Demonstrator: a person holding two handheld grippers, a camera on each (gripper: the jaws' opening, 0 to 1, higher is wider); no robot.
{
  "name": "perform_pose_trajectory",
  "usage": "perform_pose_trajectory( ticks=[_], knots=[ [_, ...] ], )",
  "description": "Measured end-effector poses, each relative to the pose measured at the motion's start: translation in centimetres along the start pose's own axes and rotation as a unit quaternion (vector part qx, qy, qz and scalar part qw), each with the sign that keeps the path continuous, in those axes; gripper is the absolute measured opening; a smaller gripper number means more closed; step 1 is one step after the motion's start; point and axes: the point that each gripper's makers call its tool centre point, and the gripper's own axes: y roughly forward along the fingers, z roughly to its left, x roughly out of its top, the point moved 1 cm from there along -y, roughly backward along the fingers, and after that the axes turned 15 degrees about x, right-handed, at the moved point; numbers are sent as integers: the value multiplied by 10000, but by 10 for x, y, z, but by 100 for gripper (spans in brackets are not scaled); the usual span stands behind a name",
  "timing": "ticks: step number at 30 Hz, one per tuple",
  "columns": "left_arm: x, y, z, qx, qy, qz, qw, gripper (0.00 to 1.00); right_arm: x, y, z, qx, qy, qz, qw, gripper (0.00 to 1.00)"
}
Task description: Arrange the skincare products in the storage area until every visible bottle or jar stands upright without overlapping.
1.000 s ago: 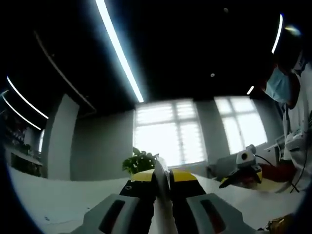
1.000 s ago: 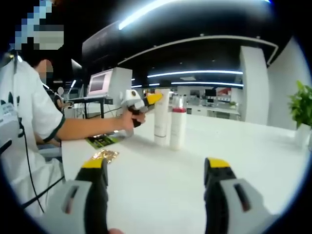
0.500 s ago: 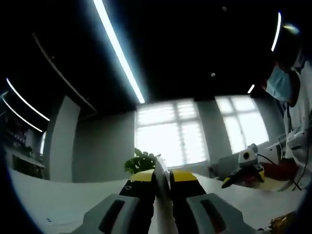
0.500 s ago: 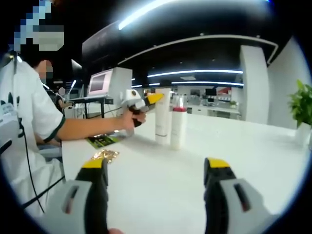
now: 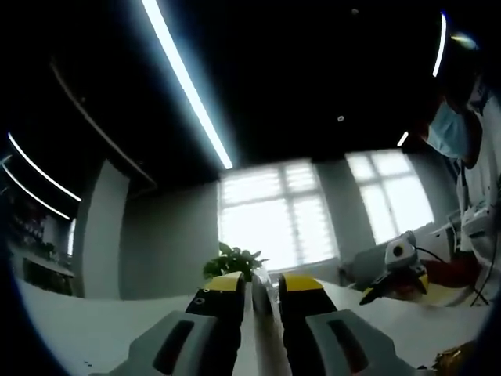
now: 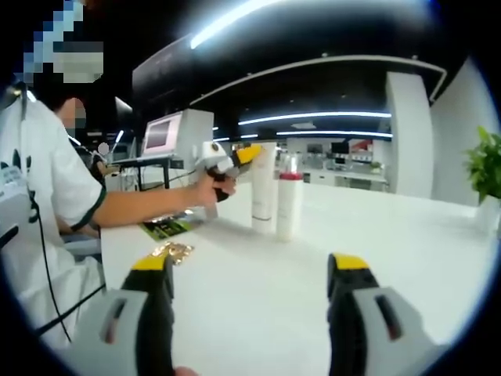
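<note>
A tall white bottle (image 6: 264, 188) stands upright on the white table (image 6: 258, 298), with a shorter white bottle with a red cap (image 6: 289, 205) upright just to its right. My left gripper (image 6: 244, 157) is at the tall bottle's top. In the left gripper view its yellow-tipped jaws stand slightly apart around the white bottle top (image 5: 262, 288), so the left gripper (image 5: 263, 283) is open a little. My right gripper (image 6: 250, 265) hovers wide open over the table, well short of both bottles and holding nothing. It also appears low at the right as the right gripper (image 5: 398, 270).
A gold foil packet (image 6: 168, 251) and a green leaflet (image 6: 166, 228) lie on the table near the person's forearm (image 6: 149, 205). A monitor (image 6: 162, 133) stands behind. A potted plant (image 6: 485, 168) is at the far right table edge, seen too as the plant (image 5: 233, 261).
My left gripper's jaws have parted slightly around the white bottle top. Both views shifted a little with the hands. The right gripper stays open.
</note>
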Motion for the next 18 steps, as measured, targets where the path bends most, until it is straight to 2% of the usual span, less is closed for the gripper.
perform_pose_trajectory(
  ticks=[6, 11, 15, 18],
  knots=[
    [10, -1, -4, -43, 62, -70, 9999, 23, 0, 4, 3, 48, 5, 3, 10000, 81],
    [14, -2, 4, 34, 218, -73, 9997, 29, 1, 8, 6, 82, -11, 1, 10000, 81],
    [20, 0, 2, 81, 298, -78, 9995, 41, 1, 11, 7, 92, -32, 20, 10000, 81],
    [22, -1, -2, 77, 414, -44, 9991, 46, 1, 14, 8, 135, -42, 33, 9999, 81]
  ],
)
